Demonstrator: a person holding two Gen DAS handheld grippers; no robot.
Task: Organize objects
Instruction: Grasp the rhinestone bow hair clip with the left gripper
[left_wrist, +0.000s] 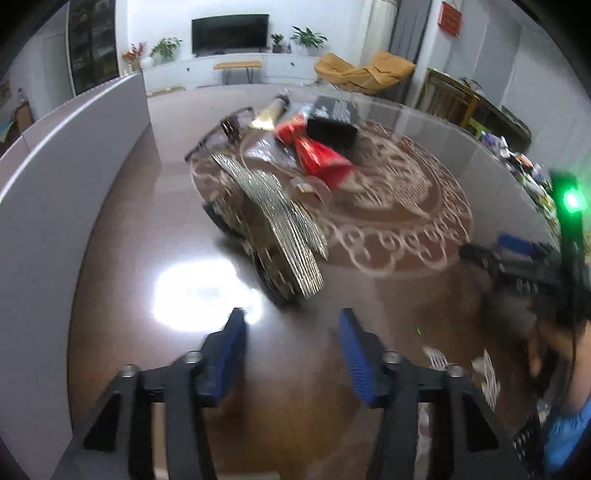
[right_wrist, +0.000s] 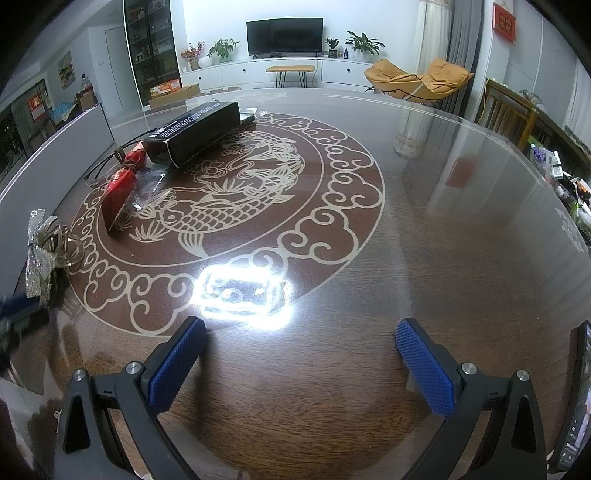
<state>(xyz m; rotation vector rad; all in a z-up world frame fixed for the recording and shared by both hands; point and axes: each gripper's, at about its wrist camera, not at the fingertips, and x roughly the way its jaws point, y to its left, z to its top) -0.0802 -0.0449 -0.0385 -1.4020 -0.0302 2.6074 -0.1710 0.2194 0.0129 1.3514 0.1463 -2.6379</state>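
A sparkly silver bow (left_wrist: 273, 229) lies on the dark table (left_wrist: 184, 229), just ahead of my open, empty left gripper (left_wrist: 291, 325). Beyond it lie a red packet (left_wrist: 321, 158), a black box (left_wrist: 332, 118) and a gold tube (left_wrist: 269, 112). In the right wrist view the bow (right_wrist: 40, 254) sits at the far left, the red packet (right_wrist: 120, 192) and black box (right_wrist: 195, 131) further back. My right gripper (right_wrist: 301, 339) is open and empty over bare table (right_wrist: 443, 221). The right gripper also shows in the left wrist view (left_wrist: 517, 258) at the right edge.
A grey wall panel (left_wrist: 55, 177) runs along the table's left side. Small cluttered items (right_wrist: 569, 192) line the right edge. A phone screen (right_wrist: 576, 406) stands at the lower right. A bright lamp reflection (right_wrist: 243, 295) lies on the tabletop.
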